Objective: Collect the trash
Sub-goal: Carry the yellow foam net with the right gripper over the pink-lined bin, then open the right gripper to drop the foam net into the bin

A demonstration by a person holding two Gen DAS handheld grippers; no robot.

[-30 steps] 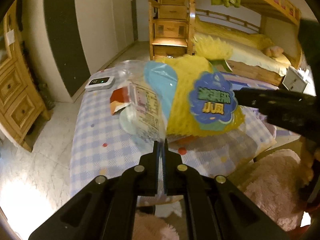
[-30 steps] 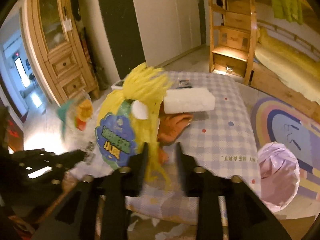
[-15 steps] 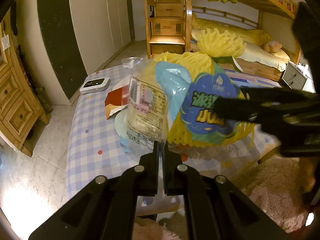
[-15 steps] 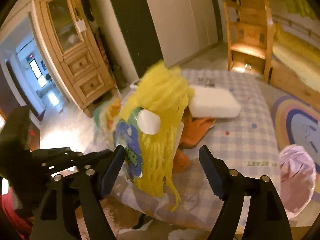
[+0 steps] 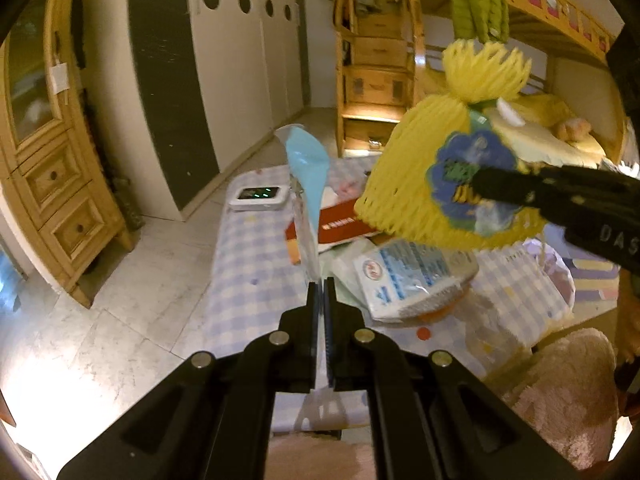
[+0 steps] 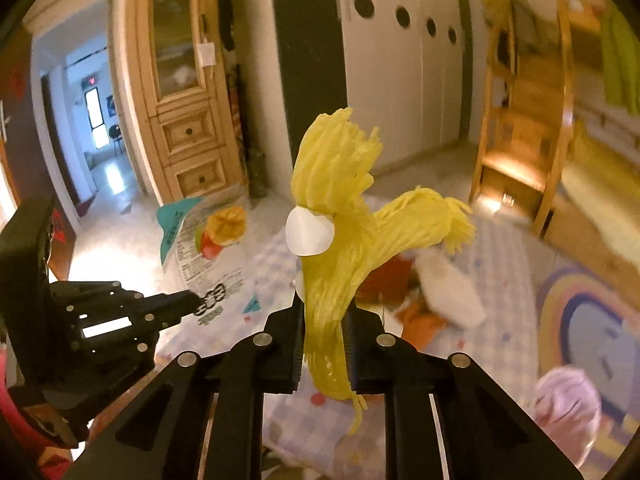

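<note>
My left gripper point(image 5: 319, 286) is shut on a clear plastic wrapper with a blue top point(image 5: 306, 184) and holds it upright above the checked table point(image 5: 248, 264). The wrapper also shows in the right wrist view point(image 6: 204, 256), with the left gripper point(image 6: 192, 302) at its lower edge. My right gripper point(image 6: 322, 322) is shut on a yellow foam fruit net point(image 6: 340, 240) and holds it in the air. In the left wrist view the net point(image 5: 420, 168) carries a blue label, and the right gripper point(image 5: 486, 186) comes in from the right.
On the table lie a red carton point(image 5: 340, 226), a blue-and-white tissue pack point(image 5: 412, 276), a white device point(image 5: 258, 198) and orange wrappers point(image 6: 420, 316). A bin with a pink liner point(image 6: 564, 408) stands on the floor at the right. A pink fluffy rug point(image 5: 560, 396) lies below.
The right gripper has closed on the yellow net and pulled it out of the clear wrapper, up and to the right. The wrapper now hangs alone, edge-on, in the left gripper.
</note>
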